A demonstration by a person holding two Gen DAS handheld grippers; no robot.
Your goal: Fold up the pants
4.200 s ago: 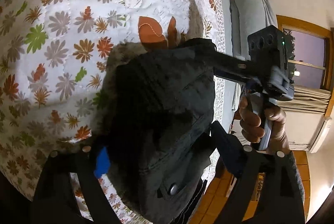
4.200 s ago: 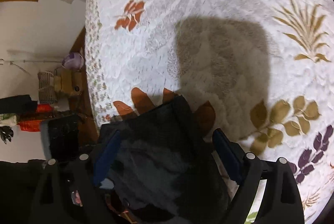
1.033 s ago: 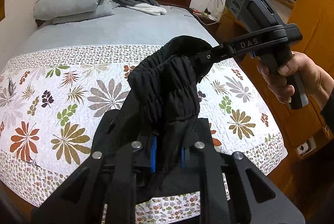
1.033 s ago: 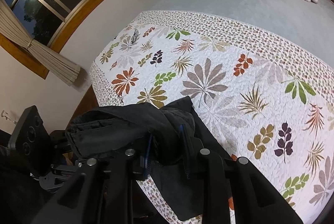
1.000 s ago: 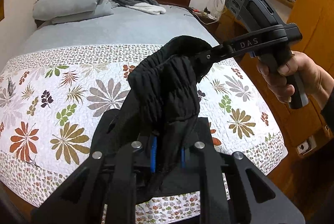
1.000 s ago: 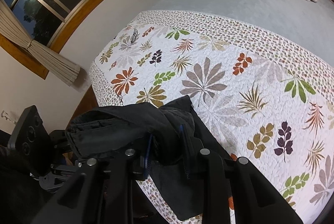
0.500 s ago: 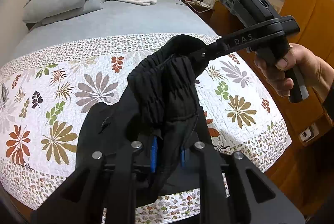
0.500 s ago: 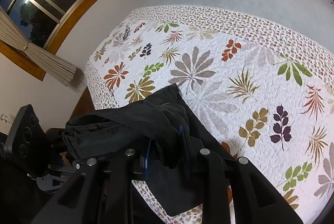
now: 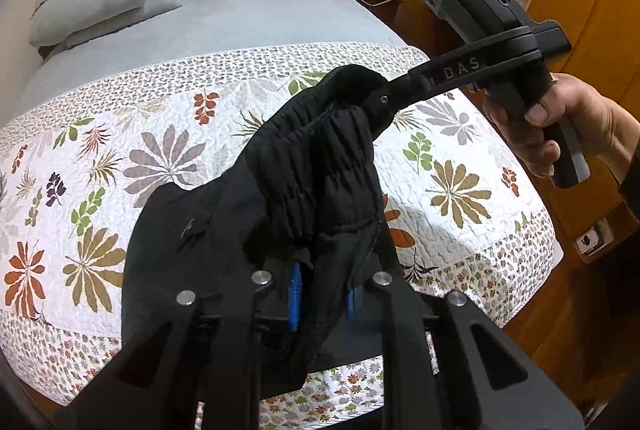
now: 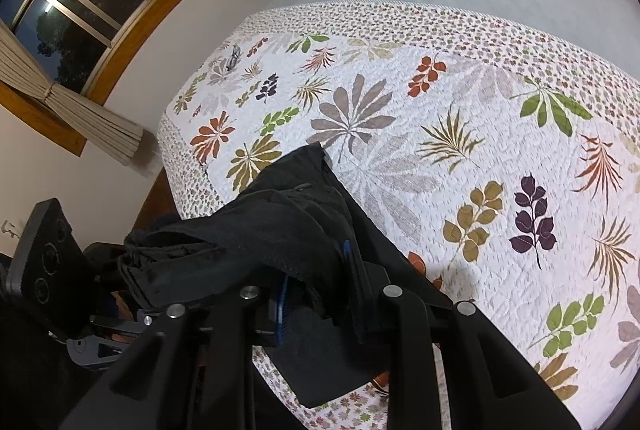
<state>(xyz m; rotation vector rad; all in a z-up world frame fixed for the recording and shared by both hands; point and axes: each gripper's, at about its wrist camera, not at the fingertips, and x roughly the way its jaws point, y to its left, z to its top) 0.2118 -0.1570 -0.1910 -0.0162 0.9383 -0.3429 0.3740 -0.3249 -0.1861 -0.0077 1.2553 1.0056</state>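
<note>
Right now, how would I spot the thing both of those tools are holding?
Find the bed's floral quilt. Above its near edge hang black pants, pinched by the left gripper and right gripper: the only plain black thing against that leafy pattern.

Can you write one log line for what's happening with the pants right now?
left gripper: shut on pants | right gripper: shut on pants | pants: lifted, lower part on quilt

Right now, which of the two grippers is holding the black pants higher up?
The right gripper, clamped on the gathered elastic waistband of the black pants at its topmost point; the left gripper grips the same fabric lower down.
</note>
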